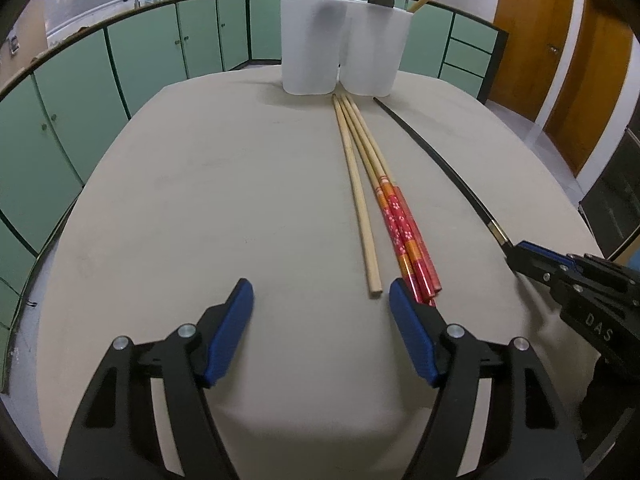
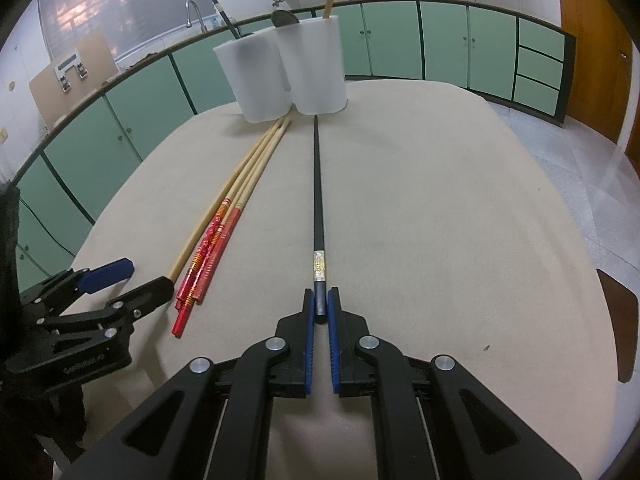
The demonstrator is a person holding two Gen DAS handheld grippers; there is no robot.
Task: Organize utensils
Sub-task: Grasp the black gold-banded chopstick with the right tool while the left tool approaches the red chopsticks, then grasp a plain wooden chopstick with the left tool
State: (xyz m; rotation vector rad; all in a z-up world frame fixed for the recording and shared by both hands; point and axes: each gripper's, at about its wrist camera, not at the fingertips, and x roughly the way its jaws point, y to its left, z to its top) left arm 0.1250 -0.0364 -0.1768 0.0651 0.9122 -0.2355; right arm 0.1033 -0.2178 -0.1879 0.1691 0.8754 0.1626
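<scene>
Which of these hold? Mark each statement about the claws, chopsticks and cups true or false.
1. The right claw is shut on the black chopstick. True.
2. The left claw holds a red-handled chopstick. False: it is open and empty; the red-handled chopsticks lie beside it.
3. Two white cups stand at the table's far end. True.
4. Both cups are empty. False: utensils stick out of them.

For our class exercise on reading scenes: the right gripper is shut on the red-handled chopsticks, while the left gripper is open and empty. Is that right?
Not quite. The right gripper is shut on the single black chopstick, as the right wrist view shows. The red-handled wooden chopsticks lie loose on the table. The left gripper is indeed open and empty.
</scene>
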